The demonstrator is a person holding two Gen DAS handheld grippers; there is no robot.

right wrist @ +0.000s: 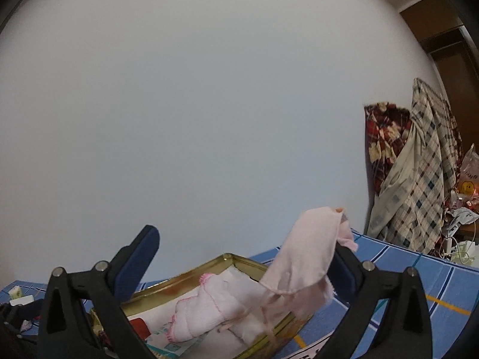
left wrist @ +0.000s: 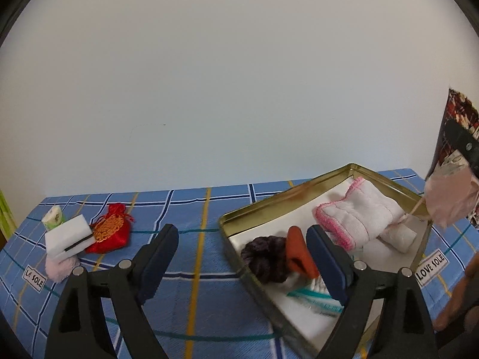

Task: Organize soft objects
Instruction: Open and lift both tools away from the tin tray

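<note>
Two grippers, both spread wide over your blue checked tablecloth (left wrist: 209,299).
Your left gripper (left wrist: 242,261) grips nothing; your right gripper (right wrist: 239,264) has a pale pink cloth (right wrist: 302,257) draped over its right finger. The gold metal tin (left wrist: 254,212) holds a white pink-edged towel (left wrist: 356,215); far left lies a red satin pouch (left wrist: 112,233).

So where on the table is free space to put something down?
Bare blue checked tablecloth lies between the red pouch and the gold tin. The tin is crowded; so is the left corner around the white sponge.
</note>
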